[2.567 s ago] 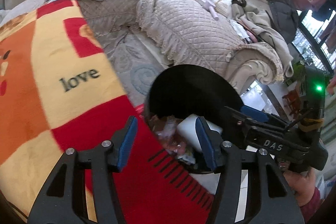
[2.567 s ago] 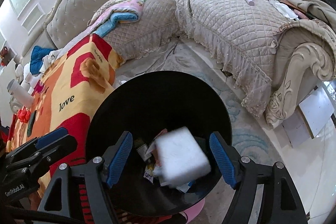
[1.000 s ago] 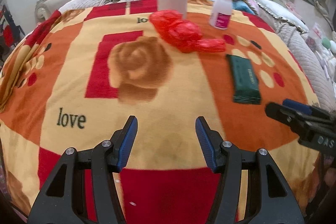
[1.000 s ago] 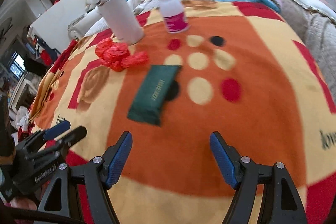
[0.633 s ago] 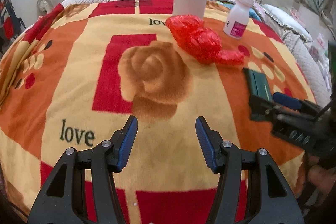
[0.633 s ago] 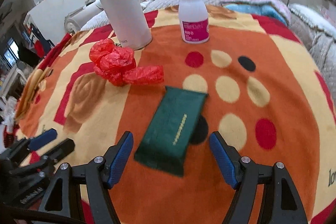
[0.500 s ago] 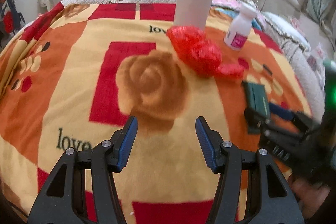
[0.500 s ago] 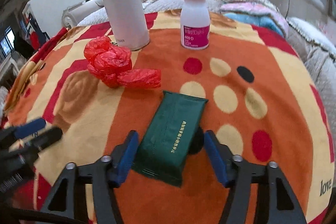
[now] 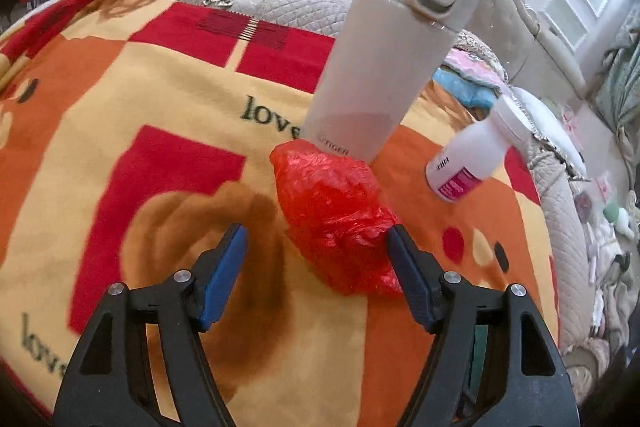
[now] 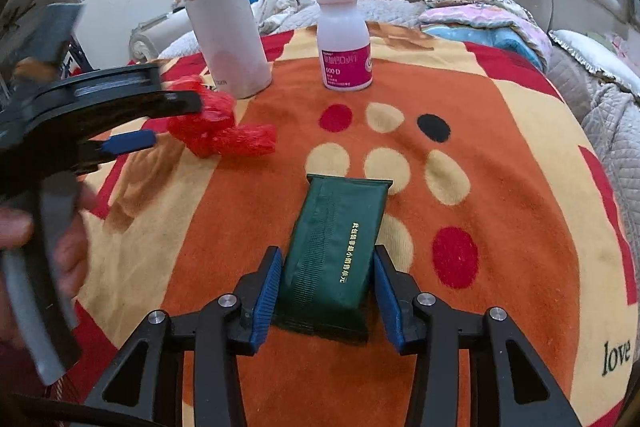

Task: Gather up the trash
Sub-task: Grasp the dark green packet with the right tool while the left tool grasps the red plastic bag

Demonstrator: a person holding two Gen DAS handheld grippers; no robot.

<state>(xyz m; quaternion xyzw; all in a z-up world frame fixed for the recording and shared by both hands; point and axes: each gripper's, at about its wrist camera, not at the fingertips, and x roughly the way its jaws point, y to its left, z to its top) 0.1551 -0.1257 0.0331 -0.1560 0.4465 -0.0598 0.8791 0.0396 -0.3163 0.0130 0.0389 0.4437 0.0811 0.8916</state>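
Bag (image 10: 222, 131) before flask (image 10: 224, 23); bottle (image 10: 345, 37) right; packet (image 10: 334, 255) nearest

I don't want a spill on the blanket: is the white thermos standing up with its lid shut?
Upright, lid shut. In the right wrist view the white thermos stands on its base beside the red plastic bag, flip cap down. Its lean in the left view is probably fisheye distortion.

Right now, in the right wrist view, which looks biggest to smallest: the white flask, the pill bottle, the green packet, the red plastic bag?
1. green packet, though nearest the camera, so unsure
2. white flask
3. pill bottle and red plastic bag look alike
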